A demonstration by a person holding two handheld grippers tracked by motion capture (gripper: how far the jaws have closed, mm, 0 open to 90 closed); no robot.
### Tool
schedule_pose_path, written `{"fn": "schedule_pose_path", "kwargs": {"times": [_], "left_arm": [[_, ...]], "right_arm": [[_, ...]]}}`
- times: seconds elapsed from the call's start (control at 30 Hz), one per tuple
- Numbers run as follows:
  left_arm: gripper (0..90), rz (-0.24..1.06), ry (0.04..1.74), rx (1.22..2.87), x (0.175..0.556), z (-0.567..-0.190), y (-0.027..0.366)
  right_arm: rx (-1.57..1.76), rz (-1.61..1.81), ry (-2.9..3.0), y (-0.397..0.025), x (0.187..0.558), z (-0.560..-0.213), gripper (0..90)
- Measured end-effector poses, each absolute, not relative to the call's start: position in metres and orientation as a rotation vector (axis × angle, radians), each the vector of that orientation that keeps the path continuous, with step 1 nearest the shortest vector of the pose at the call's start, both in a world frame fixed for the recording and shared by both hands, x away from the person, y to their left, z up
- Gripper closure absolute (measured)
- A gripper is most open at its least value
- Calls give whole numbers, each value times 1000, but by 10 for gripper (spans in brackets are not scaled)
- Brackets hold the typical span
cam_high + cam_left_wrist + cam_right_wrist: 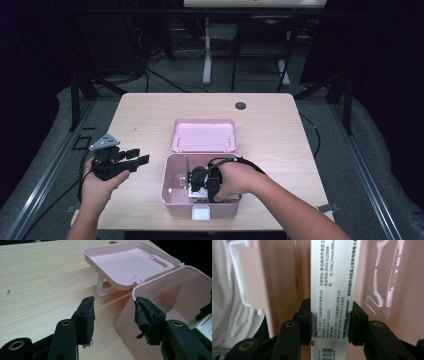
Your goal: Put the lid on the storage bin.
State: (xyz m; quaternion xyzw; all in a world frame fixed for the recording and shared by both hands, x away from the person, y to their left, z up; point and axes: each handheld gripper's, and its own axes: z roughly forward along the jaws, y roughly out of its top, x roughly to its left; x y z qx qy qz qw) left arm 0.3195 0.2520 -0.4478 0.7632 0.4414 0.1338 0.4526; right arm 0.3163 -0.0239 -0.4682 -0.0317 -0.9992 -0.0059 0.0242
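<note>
Right tongs (329,322) clamped on white medicine carton (333,290) inside pink box (172,200), apparently packing it | left tongs (131,159) gaped empty beside box, clear of the work | lid (204,135) lay open on tabletop (270,125)

Both grippers are black plastic with brass-coloured screw eyelets at the joints, and the left gripper (134,156) carries a grey three-cornered plate on top. Its fingers (87,320) wear frayed black rubber. A black cable loops from the right gripper (329,322); the forearms are bare.
</note>
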Motion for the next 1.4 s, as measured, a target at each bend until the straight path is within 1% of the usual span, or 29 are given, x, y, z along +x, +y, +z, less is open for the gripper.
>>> {"fn": "schedule_pose_path", "kwargs": {"times": [0.43, 0.83, 0.97, 1.1, 1.4], "left_arm": [[504, 328, 1090, 1884, 319, -448, 252], [503, 327, 1091, 1889, 320, -448, 252], [503, 327, 1091, 1884, 320, -448, 252], [503, 326, 1090, 1879, 320, -448, 252], [502, 326, 1090, 1879, 320, -449, 252]], "right_arm": [[-127, -59, -3066, -25, 321, -482, 610], [-137, -53, -3059, -23, 322, -482, 602], [-159, -62, -3042, -24, 323, -479, 584], [-120, -78, -3053, -26, 320, -476, 608], [-49, -85, -3040, -26, 318, -476, 612]]}}
